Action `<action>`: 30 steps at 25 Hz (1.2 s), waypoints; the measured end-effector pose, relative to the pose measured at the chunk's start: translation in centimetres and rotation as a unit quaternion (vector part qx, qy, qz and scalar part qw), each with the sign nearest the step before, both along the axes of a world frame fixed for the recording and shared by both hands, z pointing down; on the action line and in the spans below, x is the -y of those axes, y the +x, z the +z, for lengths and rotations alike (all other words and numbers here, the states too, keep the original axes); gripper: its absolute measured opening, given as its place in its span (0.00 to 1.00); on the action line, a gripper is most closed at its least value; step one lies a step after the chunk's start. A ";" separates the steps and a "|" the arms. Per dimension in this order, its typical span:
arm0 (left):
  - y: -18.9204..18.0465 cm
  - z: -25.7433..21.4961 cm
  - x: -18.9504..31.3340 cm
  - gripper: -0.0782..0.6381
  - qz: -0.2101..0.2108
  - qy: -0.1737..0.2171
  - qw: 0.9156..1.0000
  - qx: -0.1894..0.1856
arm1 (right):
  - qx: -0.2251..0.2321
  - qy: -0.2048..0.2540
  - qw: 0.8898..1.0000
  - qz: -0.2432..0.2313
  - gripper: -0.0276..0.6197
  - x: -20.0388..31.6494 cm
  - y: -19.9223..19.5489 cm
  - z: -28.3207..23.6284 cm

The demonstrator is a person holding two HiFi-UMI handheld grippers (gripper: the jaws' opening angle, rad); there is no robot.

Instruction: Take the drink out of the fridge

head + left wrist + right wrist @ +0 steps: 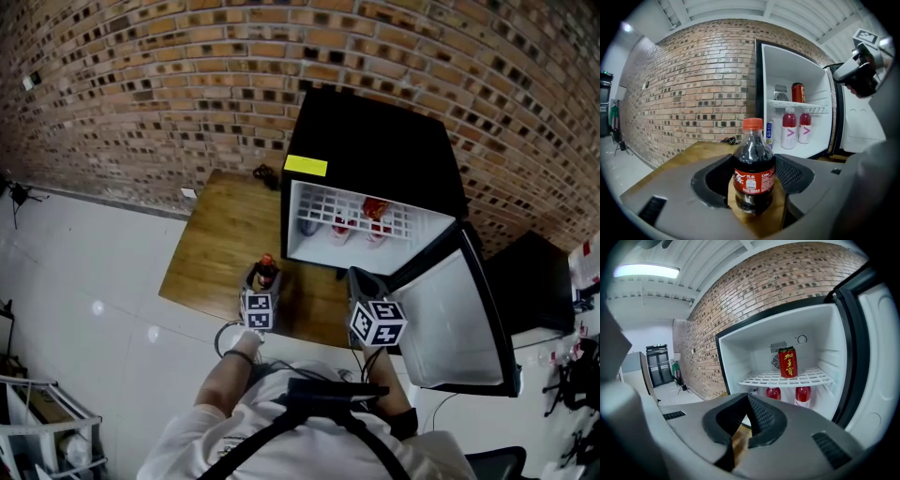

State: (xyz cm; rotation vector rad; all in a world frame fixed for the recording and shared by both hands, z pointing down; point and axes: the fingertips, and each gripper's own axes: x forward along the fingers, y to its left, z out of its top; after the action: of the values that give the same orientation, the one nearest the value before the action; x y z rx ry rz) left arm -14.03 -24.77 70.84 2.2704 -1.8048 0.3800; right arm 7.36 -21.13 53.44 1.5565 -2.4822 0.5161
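Observation:
A small cola bottle [753,171] with a red cap and red label stands upright between my left gripper's [753,180] pads, which are shut on its body. In the head view that bottle [266,271] and the left gripper [265,280] hang low over the wooden table [217,246], left of the fridge [375,141]. My right gripper [746,401] points into the open fridge with its tips together and nothing between them. It hovers in front of the fridge opening [357,277]. On the wire shelf stands a red can [788,362], with two pink-topped bottles [774,393] below it.
The fridge door [459,319] hangs open to the right, close beside my right gripper. A brick wall [141,84] runs behind the table. A dark cable [265,172] lies at the table's back edge. White floor [75,272] lies to the left.

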 end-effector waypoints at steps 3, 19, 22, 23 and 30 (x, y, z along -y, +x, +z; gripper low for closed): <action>-0.6 1.4 0.5 0.51 -0.005 -0.013 1.000 -0.002 | -0.005 -0.003 1.000 0.000 0.06 -0.1 -0.1 0.3; -1.2 5.0 1.0 0.51 -0.011 -0.052 0.999 -0.009 | -0.011 -0.004 1.000 0.017 0.06 0.3 0.6 0.3; -1.3 5.3 0.9 0.51 -0.013 -0.052 0.999 -0.009 | -0.011 -0.004 1.000 0.019 0.06 0.2 0.8 0.3; -1.3 5.3 0.8 0.51 -0.012 -0.052 0.999 -0.008 | -0.011 -0.004 1.000 0.020 0.06 0.2 0.9 0.2; -1.0 5.4 -0.4 0.51 0.003 -0.053 0.999 0.011 | -0.005 -0.004 1.000 0.018 0.06 -0.2 0.7 0.4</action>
State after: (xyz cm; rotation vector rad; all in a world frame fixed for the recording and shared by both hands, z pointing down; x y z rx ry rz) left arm -15.07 -24.33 76.23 2.2085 -1.7464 0.4906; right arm 8.10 -20.97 53.79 1.5993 -2.4459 0.5222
